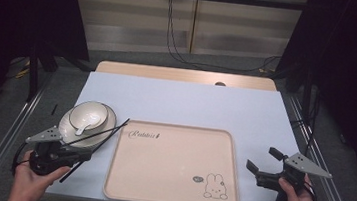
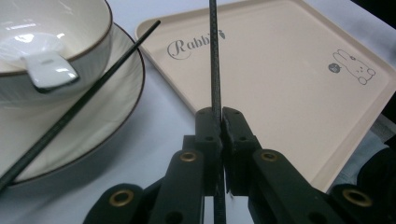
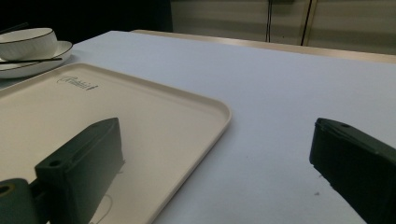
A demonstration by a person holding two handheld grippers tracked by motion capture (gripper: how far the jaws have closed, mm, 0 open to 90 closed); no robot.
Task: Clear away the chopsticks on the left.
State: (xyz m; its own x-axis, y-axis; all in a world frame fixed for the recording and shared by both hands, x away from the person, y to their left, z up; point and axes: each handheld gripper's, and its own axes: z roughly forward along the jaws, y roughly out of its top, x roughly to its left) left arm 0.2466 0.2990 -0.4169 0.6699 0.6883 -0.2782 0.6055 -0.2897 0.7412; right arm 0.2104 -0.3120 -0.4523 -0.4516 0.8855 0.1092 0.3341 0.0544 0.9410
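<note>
Forearm low at table's edge — left hand-held gripper (image 1: 82,154) pinching chopstick (image 1: 105,134).

There are two black chopsticks (image 1: 104,132), one bowl (image 1: 89,114), one plate (image 1: 69,130), one white spoon (image 1: 82,129), one pink tray (image 1: 174,164) and two grippers

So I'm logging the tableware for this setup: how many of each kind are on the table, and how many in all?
Tray: 1
Plate: 1
Bowl: 1
Spoon: 1, lying in the bowl
Chopsticks: 2, one clamped in the left gripper, the other resting across the plate
Total: 6
</note>
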